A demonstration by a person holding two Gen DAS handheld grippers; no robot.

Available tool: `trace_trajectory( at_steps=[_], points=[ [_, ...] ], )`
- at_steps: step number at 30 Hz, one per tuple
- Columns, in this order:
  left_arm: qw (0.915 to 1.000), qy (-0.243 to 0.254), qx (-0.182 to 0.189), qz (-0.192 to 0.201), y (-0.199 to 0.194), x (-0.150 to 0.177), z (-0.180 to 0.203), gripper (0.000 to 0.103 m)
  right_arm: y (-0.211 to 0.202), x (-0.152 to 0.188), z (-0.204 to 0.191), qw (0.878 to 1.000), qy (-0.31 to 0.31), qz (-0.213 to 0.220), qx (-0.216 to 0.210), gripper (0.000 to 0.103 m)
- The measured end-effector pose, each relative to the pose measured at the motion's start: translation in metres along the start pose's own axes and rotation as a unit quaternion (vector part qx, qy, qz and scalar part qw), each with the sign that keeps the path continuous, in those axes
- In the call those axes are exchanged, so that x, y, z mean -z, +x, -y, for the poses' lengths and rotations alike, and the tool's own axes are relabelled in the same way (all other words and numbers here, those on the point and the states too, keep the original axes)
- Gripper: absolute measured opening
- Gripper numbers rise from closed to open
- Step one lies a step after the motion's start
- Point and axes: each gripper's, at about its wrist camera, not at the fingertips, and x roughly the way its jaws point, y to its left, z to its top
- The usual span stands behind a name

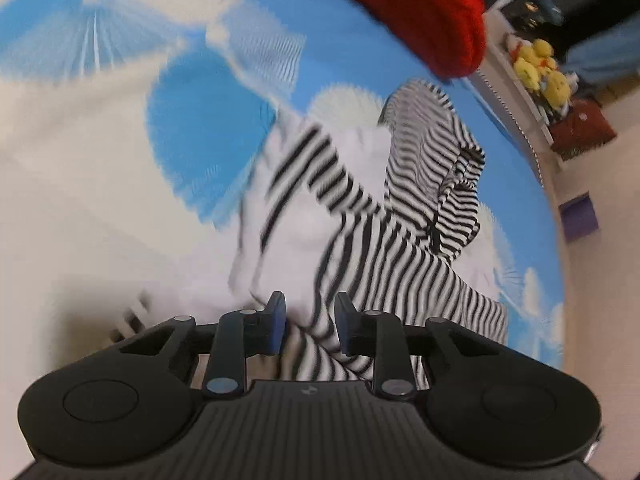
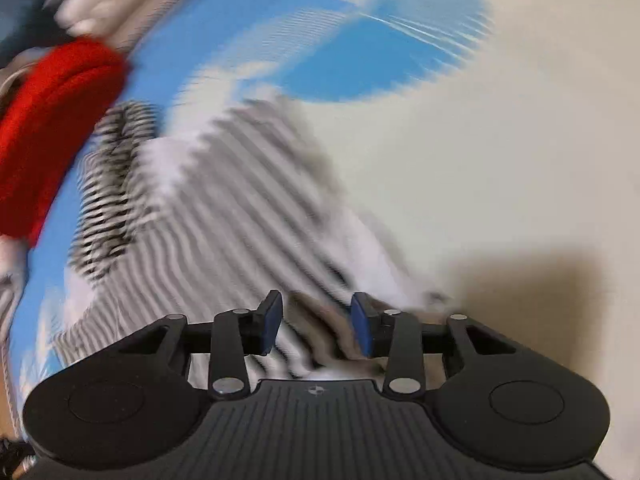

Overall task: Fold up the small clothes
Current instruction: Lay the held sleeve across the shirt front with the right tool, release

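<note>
Below me lies a bed sheet [image 1: 100, 168] printed with blue sky and white clouds, bare and open across its pale stretch. Its edge curves past a shelf of yellow plush toys [image 1: 540, 68]. My left gripper [image 1: 310, 322] and right gripper [image 2: 316, 324] both stand parted, striped garment [image 1: 416, 216] between the pads, unpinched. Beyond it lies a red knit [image 1: 436, 12].
</note>
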Motion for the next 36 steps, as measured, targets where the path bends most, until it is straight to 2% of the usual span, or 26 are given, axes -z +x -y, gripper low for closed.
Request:
trace_trajectory(
  at_steps=[2,5,9,10,11,13,15,18,19,22,23,24,25,26,27,28,29,30,31,32,33,34,35,36],
  points=[
    [0.9995,-0.020,-0.012,-0.018,0.017,0.000,-0.004,0.029,0.000,-0.004,0.003,1.000,0.011,-0.008,-0.013,0.029],
    [0.9983,-0.028,-0.051,-0.010,0.031,0.000,-0.007,0.029,0.004,-0.008,-0.008,0.999,-0.035,-0.010,-0.010,0.034],
    [0.9961,-0.070,-0.054,-0.003,0.043,-0.002,-0.016,0.029,0.009,-0.015,-0.007,0.999,-0.048,-0.022,-0.010,0.034],
    [0.9958,-0.073,-0.055,0.003,0.043,-0.003,-0.016,0.025,0.011,-0.017,-0.007,0.998,-0.050,-0.025,-0.009,0.034],
    [0.9955,-0.069,-0.064,0.012,0.041,-0.002,-0.013,0.010,0.007,-0.015,-0.003,0.998,-0.053,-0.027,-0.010,0.034],
    [0.9945,-0.050,-0.086,0.033,0.030,0.000,-0.003,0.005,0.005,-0.016,-0.001,0.998,-0.058,-0.028,-0.008,0.034],
    [0.9940,-0.039,-0.081,0.063,0.009,0.002,0.008,0.004,0.003,-0.017,-0.003,0.998,-0.060,-0.019,0.006,0.034],
    [0.9898,0.018,-0.085,0.113,-0.024,0.012,0.029,0.004,-0.004,-0.015,-0.010,0.997,-0.074,0.004,0.018,0.034],
    [0.9883,0.030,-0.099,0.112,-0.028,0.017,0.030,0.004,-0.005,-0.013,-0.012,0.997,-0.077,0.006,0.015,0.034],
    [0.9887,0.029,-0.136,0.056,-0.015,0.025,0.016,0.006,0.000,-0.008,-0.010,0.996,-0.081,-0.006,0.027,0.034],
    [0.9842,0.047,-0.161,0.058,-0.013,0.026,0.018,0.006,0.000,-0.007,-0.007,0.996,-0.079,-0.006,0.041,0.034],
    [0.9734,0.090,-0.188,0.094,-0.019,0.029,0.028,0.006,-0.001,-0.006,-0.005,0.996,-0.078,-0.002,0.049,0.034],
    [0.9637,0.128,-0.196,0.128,-0.026,0.032,0.037,0.006,-0.003,-0.005,-0.006,0.995,-0.079,0.005,0.053,0.034],
    [0.9590,0.153,-0.188,0.147,-0.030,0.033,0.045,0.006,-0.009,-0.004,-0.010,0.995,-0.086,0.018,0.055,0.036],
    [0.9596,0.171,-0.167,0.148,-0.029,0.033,0.050,0.008,-0.014,-0.002,-0.015,0.994,-0.095,0.033,0.046,0.037],
    [0.9662,0.173,-0.140,0.130,-0.024,0.032,0.050,0.010,-0.018,-0.001,-0.020,0.993,-0.104,0.043,0.028,0.037],
    [0.9752,0.162,-0.117,0.096,-0.014,0.030,0.044,0.010,-0.017,0.001,-0.022,0.994,-0.105,0.037,0.004,0.038],
    [0.9803,0.147,-0.114,0.067,-0.003,0.029,0.037,0.010,-0.012,0.002,-0.020,0.995,-0.094,0.016,-0.008,0.038],
    [0.9829,0.130,-0.127,0.031,0.011,0.029,0.026,0.010,-0.004,0.003,-0.016,0.997,-0.081,-0.005,-0.002,0.037],
    [0.9818,0.123,-0.144,0.008,0.021,0.030,0.020,0.010,0.003,0.005,-0.010,0.997,-0.071,-0.017,0.016,0.033],
    [0.9799,0.123,-0.157,-0.003,0.027,0.031,0.016,0.010,0.004,0.006,-0.009,0.997,-0.074,-0.014,0.024,0.027],
    [0.9802,0.123,-0.155,0.003,0.026,0.030,0.016,0.010,0.002,0.006,-0.013,0.996,-0.084,-0.011,0.031,0.028],
    [0.9797,0.126,-0.155,0.008,0.023,0.029,0.020,0.011,-0.004,0.006,-0.021,0.995,-0.095,-0.004,0.031,0.030],
    [0.9793,0.135,-0.150,0.017,0.018,0.028,0.025,0.014,-0.010,0.006,-0.026,0.995,-0.102,0.004,0.018,0.037]
  ],
)
